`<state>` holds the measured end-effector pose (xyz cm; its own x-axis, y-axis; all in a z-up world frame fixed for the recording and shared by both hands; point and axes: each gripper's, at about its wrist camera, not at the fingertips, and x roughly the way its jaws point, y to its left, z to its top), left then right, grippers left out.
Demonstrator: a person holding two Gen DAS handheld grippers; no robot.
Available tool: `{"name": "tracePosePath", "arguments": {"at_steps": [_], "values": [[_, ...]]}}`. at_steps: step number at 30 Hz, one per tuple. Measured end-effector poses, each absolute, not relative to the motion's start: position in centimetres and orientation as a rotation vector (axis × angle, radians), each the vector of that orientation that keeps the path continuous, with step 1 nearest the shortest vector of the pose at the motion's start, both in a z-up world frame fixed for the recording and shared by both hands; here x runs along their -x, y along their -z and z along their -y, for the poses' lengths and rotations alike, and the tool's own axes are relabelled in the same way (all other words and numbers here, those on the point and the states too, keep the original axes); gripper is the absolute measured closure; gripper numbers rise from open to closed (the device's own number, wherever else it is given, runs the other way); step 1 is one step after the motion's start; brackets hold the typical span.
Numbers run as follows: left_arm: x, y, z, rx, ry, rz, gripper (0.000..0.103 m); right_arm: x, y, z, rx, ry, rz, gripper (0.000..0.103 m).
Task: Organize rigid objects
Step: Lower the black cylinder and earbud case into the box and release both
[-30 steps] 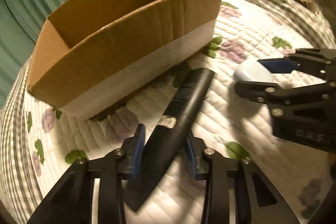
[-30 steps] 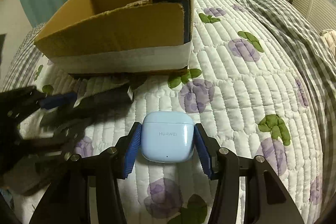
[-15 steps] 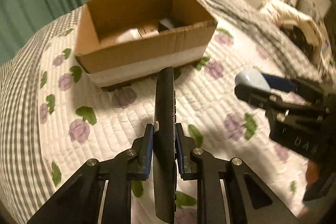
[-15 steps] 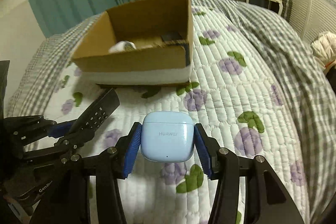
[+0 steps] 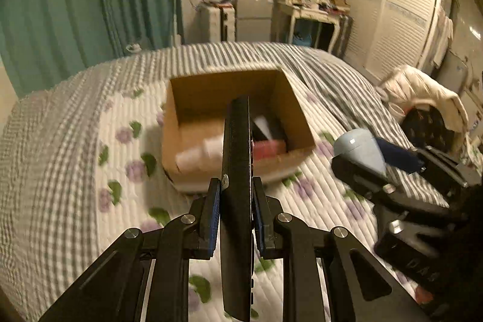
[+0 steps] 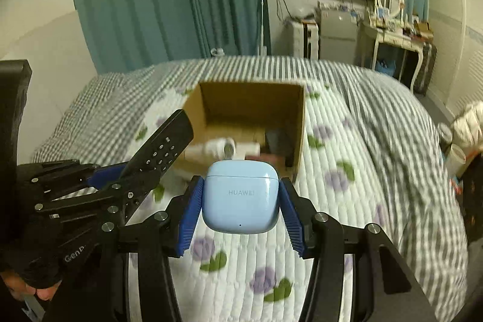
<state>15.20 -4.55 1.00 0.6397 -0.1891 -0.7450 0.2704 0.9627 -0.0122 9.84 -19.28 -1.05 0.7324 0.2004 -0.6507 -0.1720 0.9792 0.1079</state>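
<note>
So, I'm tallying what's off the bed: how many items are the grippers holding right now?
2: the black remote in the left gripper, the blue earbud case in the right gripper.

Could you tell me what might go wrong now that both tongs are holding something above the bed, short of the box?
The left tongs pinch the long remote edge-on near its middle, so it may pivot or slip. The right tongs hold the smooth, rounded earbud case by its sides; it could squirt out. The cardboard box already holds items, so dropped pieces may bounce off them.
</note>
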Motion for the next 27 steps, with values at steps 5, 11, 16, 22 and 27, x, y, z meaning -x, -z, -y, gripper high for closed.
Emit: {"name": "tracePosePath", "arguments": {"at_steps": [5, 11, 16, 22, 27], "values": [[-18.5, -1.7, 3.8, -0.064, 0.238, -0.813, 0.084, -13.3, -1.1, 18.9, 0.012, -0.208, -0.664, 0.053], [-23.7, -0.8, 3.8, -0.042, 0.225, -0.816, 0.084, -18.7, -0.8, 18.9, 0.035, -0.210, -0.655, 0.053], [-27.2, 1.2, 4.3, -0.058, 0.219, -0.815, 0.084, -22.6, 1.0, 19.3, 0.022, -0.212, -0.675, 0.053], [-30.0, 4.3, 4.5, -0.066, 0.205, -0.844, 0.084, -25.5, 3.7, 19.9, 0.033, -0.213, -0.697, 0.053], [-30.9, 6.3, 4.9, -0.116, 0.188, -0.860, 0.084, -26.4, 5.4, 20.6, 0.021, -0.214, -0.706, 0.053]]}}
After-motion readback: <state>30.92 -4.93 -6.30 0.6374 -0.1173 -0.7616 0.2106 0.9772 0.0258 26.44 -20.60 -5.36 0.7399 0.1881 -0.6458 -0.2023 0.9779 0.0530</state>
